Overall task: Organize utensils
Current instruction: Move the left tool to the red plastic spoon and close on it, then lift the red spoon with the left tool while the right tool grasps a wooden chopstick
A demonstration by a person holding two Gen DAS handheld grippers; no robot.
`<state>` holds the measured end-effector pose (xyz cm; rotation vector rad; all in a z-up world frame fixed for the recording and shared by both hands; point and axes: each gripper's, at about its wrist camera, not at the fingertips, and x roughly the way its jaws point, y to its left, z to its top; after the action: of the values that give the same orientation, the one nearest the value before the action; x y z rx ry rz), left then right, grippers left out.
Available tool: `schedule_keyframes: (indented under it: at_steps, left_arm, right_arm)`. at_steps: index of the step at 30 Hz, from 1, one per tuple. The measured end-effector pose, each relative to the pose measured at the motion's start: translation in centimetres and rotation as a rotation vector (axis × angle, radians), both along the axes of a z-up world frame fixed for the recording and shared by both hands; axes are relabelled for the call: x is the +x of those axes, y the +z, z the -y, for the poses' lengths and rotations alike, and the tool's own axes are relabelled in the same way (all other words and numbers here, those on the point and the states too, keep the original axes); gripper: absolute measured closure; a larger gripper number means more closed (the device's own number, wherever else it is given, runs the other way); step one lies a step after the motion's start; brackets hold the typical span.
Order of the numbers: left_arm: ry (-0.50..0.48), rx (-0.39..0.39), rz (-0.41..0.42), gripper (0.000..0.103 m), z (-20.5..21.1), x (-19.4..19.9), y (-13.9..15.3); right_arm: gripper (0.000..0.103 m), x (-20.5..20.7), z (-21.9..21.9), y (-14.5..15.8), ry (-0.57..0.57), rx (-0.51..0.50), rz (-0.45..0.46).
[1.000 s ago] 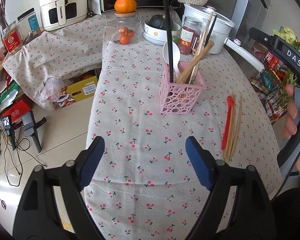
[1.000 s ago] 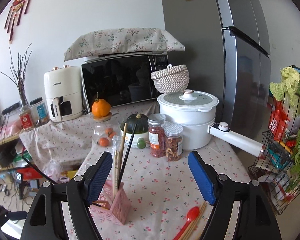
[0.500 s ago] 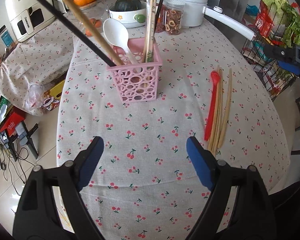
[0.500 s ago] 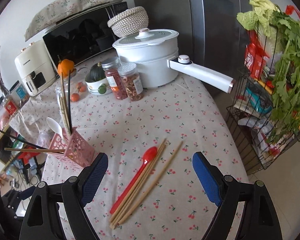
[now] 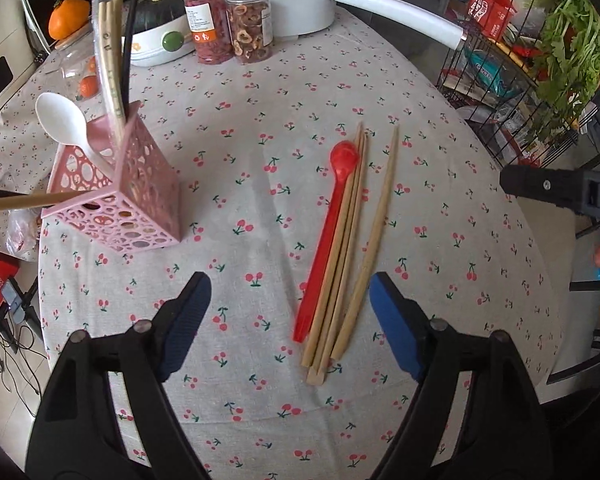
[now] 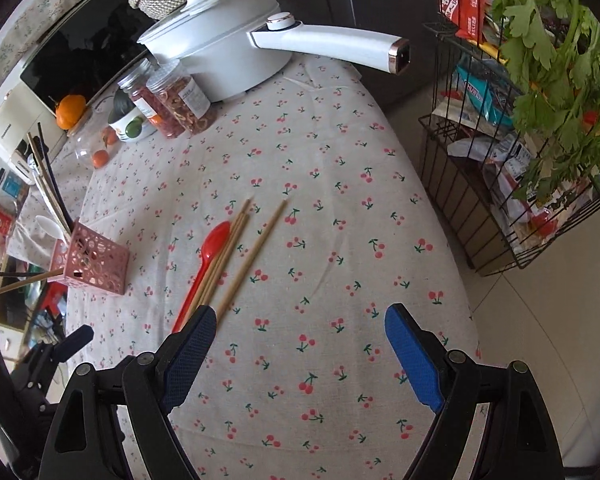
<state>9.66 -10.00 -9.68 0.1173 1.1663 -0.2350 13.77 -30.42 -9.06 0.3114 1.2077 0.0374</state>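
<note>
One red spoon [image 5: 327, 240] and three wooden chopsticks [image 5: 374, 236] lay loose on the table [image 5: 440, 184]. One pink holder [image 5: 128, 200] stood toward the left edge, carrying one white spoon [image 5: 62, 120] among several sticks too crowded to count. Two clear jars [image 5: 228, 20] and one white pot [image 6: 220, 56] sat near the far edge.

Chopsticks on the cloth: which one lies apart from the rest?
The rightmost chopstick, lying alone with bare tablecloth showing along most of its length. The other chopsticks lie bunched against the red spoon.
</note>
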Motion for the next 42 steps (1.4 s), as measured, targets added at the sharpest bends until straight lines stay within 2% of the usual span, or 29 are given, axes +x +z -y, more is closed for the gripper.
schedule_keyframes:
  at_steps: [3,7,9,12,17,27,30,34,38,42]
  left_arm:
    - [0.011,-0.051,-0.044,0.031,0.7,1.6,-0.3]
    - [0.028,-0.050,-0.063,0.037,1.9,4.5,-1.0]
    - [0.036,-0.066,-0.092,0.044,2.4,6.3,-1.7]
    - [0.024,-0.088,-0.131,0.049,3.5,8.5,-2.7]
    - [-0.020,-0.066,-0.155,0.053,5.5,10.4,-3.7]
    - [-0.092,-0.021,-0.238,0.070,8.0,12.4,-5.7]
    - [-0.071,-0.052,-0.235,0.073,8.1,12.6,-5.8]
    - [-0.049,-0.039,-0.194,0.073,7.3,12.1,-5.2]
    - [-0.033,-0.069,-0.139,0.074,5.1,10.9,-3.2]
    - [-0.053,-0.056,-0.046,0.074,3.5,8.5,-0.2]
  right_arm:
    - [0.015,0.1,1.1,-0.5,0.012,0.011,-0.016]
    - [0.015,0.6,2.1,-0.9,0.018,-0.020,-0.011]
    - [0.015,1.0,2.7,-1.4,0.001,-0.001,-0.032]
    - [0.016,1.3,3.4,-1.8,-0.014,0.017,-0.042]
    - [0.016,1.5,3.5,-1.7,-0.007,0.002,-0.032]
    - [0.016,2.1,3.5,-2.5,0.001,-0.021,-0.047]
    - [0.016,2.2,3.7,-2.7,-0.007,-0.015,-0.050]
    - [0.016,2.4,3.8,-3.0,-0.006,-0.016,-0.057]
    - [0.016,2.8,3.5,-3.3,-0.005,-0.011,-0.059]
    - [0.016,3.3,2.6,-3.8,0.005,0.008,-0.068]
